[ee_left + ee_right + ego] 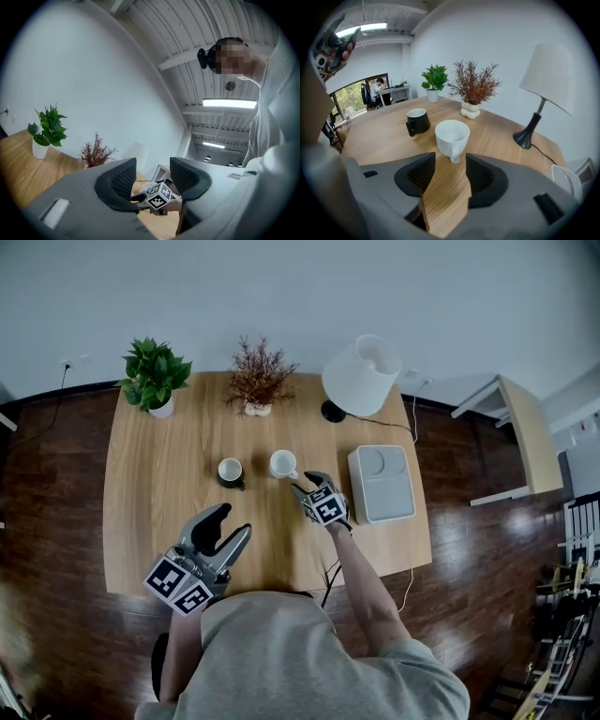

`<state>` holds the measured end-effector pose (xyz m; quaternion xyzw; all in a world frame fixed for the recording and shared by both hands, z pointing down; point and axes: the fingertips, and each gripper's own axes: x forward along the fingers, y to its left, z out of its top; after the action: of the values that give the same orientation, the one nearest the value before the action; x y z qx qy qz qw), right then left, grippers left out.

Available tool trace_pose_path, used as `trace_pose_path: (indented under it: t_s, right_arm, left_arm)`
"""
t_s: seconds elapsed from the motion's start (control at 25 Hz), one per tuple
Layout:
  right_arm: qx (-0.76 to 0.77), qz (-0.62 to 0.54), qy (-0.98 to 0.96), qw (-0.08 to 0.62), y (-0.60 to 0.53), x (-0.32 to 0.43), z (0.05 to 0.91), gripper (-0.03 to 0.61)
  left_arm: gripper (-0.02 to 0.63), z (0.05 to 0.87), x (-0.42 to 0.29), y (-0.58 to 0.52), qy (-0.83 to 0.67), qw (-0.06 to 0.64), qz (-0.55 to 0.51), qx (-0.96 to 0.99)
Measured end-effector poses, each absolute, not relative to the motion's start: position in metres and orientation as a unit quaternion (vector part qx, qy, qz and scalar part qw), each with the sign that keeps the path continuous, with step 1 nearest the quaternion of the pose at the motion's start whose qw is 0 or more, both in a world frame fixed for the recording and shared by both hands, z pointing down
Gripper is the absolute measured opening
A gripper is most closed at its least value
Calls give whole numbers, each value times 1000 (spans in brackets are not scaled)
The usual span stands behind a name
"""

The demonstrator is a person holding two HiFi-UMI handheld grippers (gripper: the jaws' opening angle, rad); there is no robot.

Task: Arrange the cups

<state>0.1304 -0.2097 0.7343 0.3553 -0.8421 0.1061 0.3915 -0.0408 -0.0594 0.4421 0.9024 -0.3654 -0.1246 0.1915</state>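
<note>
A white cup stands upright on the wooden table, with a black cup just to its left. In the right gripper view the white cup turns its handle toward me, and the black cup sits behind and to the left. My right gripper points down at the table right behind that handle. Its jaws are open, with only bare table between the pads. My left gripper is held level above the table's front edge, open and empty.
At the table's back stand a green potted plant, a dried red plant and a white lamp. A white box-like tray lies right of my right gripper. A cable hangs off the right front edge.
</note>
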Motion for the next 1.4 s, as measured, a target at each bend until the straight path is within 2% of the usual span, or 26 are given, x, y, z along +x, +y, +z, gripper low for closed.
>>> trace_pose_path:
  t_s: [0.12, 0.28, 0.4, 0.48, 0.6, 1.04, 1.24, 1.4]
  right_arm:
    - [330, 91, -836, 429, -219, 128, 749, 213]
    - [301, 82, -825, 472, -228, 119, 758, 173]
    - [281, 74, -817, 498, -229, 110, 762, 129]
    - [274, 65, -809, 516, -229, 108, 763, 75]
    - [278, 78, -804, 520, -230, 107, 761, 75]
    - [336, 132, -819, 447, -213, 123, 744, 64]
    - [383, 156, -839, 353, -216, 149, 702, 64]
    - [456, 156, -828, 287, -233, 219, 648, 64]
  left_arm:
    - [218, 442, -41, -59, -370, 189, -122, 901]
    - [218, 443, -41, -59, -374, 188, -120, 900]
    - [218, 442, -42, -59, -378, 188, -118, 899]
    - [218, 441, -43, -58, -380, 187, -119, 898]
    - [218, 442, -44, -58, -382, 187, -118, 898]
    - [218, 444, -39, -58, -371, 193, -116, 901]
    - [216, 447, -43, -60, -373, 199, -116, 899]
    - [218, 451, -35, -62, -364, 204, -115, 901]
